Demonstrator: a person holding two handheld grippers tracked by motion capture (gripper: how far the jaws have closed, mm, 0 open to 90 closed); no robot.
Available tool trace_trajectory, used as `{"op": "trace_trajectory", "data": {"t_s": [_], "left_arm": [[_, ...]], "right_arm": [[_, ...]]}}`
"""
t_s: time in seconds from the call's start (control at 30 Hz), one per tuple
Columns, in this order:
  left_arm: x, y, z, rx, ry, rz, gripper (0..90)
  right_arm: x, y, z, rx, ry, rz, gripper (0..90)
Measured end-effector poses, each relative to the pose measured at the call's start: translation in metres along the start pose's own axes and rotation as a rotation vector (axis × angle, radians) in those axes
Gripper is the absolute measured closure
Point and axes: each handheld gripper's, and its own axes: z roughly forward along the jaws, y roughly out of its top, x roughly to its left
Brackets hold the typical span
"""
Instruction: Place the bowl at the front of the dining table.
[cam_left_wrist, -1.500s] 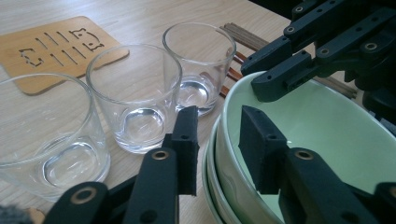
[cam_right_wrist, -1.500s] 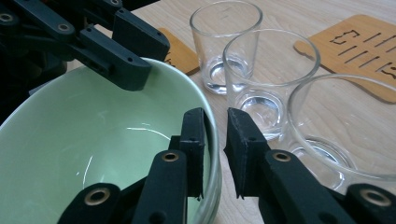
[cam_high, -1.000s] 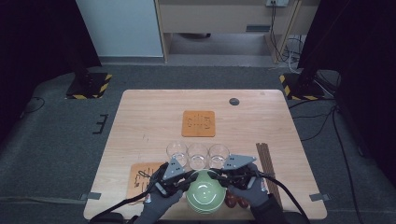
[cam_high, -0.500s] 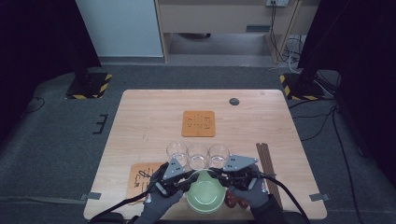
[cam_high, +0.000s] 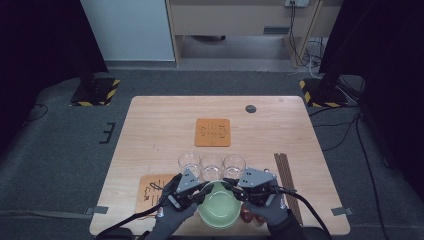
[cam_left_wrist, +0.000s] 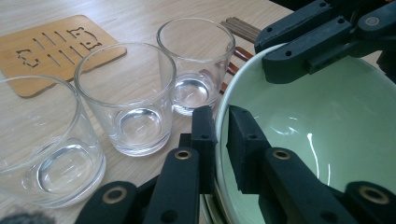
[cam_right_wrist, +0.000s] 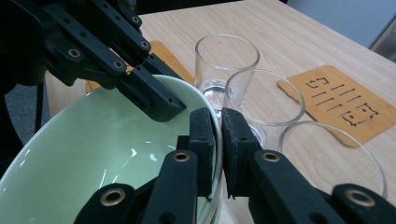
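Note:
A pale green bowl (cam_high: 220, 210) sits near the table's front edge between my two grippers. My left gripper (cam_high: 202, 192) is shut on the bowl's left rim, one jaw inside and one outside, as the left gripper view shows (cam_left_wrist: 219, 126); its jaws have just been closing a touch tighter on that rim. My right gripper (cam_high: 234, 187) is shut on the right rim in the same way (cam_right_wrist: 218, 128). The bowl (cam_left_wrist: 317, 130) is empty inside. Whether it rests on the table or hangs just above it I cannot tell.
Three empty clear glasses (cam_high: 211, 165) stand in a row just behind the bowl. One wooden coaster (cam_high: 212, 132) lies mid-table and another (cam_high: 155, 192) lies under the left hand. Dark chopsticks (cam_high: 285, 175) lie at the right. A small black disc (cam_high: 250, 108) sits far back.

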Motion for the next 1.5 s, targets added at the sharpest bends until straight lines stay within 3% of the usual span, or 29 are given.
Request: {"op": "trace_trajectory", "data": {"t_s": [0.37,0.6,0.73,0.83,0.97,1.13,1.4,1.5], "left_arm": [[-0.001,-0.001,-0.003,0.009,-0.005,-0.004,83.1],[-0.001,0.002,-0.011,-0.027,-0.017,-0.019,82.3],[-0.003,0.003,-0.013,-0.026,-0.013,-0.010,82.2],[-0.007,0.005,-0.013,-0.022,-0.001,0.013,81.8],[-0.006,0.008,-0.017,-0.044,-0.015,0.000,80.8],[-0.006,0.013,-0.029,-0.126,-0.030,-0.020,76.1],[-0.005,0.022,-0.054,-0.264,-0.033,-0.038,58.1],[-0.001,0.024,-0.067,-0.322,0.019,-0.028,53.2]], "right_arm": [[-0.002,-0.001,0.002,0.010,0.017,0.024,81.0],[-0.004,-0.004,0.006,0.084,0.041,0.066,74.4],[-0.002,-0.002,0.006,0.081,0.037,0.074,77.7],[-0.001,-0.001,0.006,0.112,0.017,0.072,81.9],[-0.002,0.001,0.003,0.112,0.025,0.096,82.5],[-0.004,0.003,-0.001,0.067,0.040,0.137,83.4],[-0.015,0.009,-0.011,0.026,0.043,0.202,83.3],[-0.022,0.012,-0.016,-0.001,0.037,0.236,83.3]]}}
